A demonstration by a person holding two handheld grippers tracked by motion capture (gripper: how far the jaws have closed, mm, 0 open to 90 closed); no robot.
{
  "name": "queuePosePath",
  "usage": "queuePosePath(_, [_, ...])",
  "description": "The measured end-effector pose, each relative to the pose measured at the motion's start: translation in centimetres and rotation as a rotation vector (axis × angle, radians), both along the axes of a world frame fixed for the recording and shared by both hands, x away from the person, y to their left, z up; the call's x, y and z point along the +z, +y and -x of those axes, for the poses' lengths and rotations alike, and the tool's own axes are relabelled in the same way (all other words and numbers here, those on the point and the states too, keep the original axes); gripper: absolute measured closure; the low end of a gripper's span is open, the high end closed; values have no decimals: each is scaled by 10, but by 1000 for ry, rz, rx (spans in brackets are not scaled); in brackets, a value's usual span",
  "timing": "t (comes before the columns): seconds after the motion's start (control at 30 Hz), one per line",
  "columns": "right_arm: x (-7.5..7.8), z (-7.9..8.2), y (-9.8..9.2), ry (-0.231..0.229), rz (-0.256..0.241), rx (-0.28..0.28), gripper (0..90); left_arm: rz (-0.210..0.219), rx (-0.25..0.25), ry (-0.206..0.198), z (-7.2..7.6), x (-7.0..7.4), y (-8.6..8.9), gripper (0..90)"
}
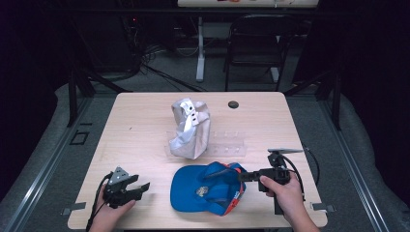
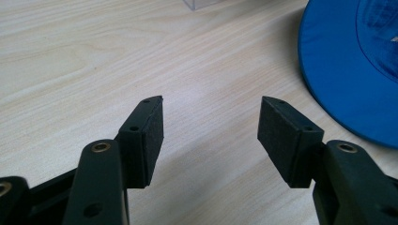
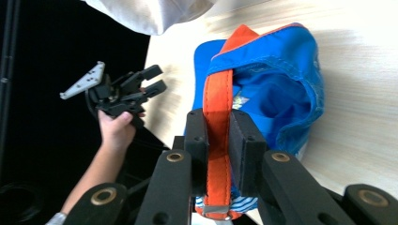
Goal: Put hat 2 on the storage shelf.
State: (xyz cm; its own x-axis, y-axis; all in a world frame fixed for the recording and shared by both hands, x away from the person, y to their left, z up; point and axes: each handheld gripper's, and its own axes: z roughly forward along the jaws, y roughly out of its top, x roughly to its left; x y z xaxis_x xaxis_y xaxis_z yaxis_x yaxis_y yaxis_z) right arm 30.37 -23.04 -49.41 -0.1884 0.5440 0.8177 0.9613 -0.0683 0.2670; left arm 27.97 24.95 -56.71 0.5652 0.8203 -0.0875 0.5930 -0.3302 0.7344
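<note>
Two caps on light wood-grain desk [image 1: 145, 121]: blue fabric cap with orange strap [image 1: 205, 188] at near edge, crumpled white cloth cap [image 1: 189, 128] mid-desk. Right gripper [image 3: 218, 136] clamped on orange strap. Left gripper [image 2: 210, 136] spread wide, near-left corner, holding nothing.

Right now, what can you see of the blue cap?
The blue cap is soft fabric with an orange back strap and a small front emblem. It lies on the wooden table, brim toward the left tool, which is open and apart from it. The right tool is shut on the strap.
</note>
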Motion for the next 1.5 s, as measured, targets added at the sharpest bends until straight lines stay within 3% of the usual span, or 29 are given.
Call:
queuePosePath(0.43, [29,-11,8,94,-42,-19,787,5,0,-6,0,0,0,415])
queuePosePath(0.73, [49,-15,7,118,-107,-14,787,6,-1,-5,0,0,0,415])
queuePosePath(1.13, [79,-17,9,103,-176,-22,787,7,-1,-5,1,0,-1,415])
queuePosePath(1.5, [112,-16,2,42,-206,-52,789,3,7,-3,0,0,0,415])
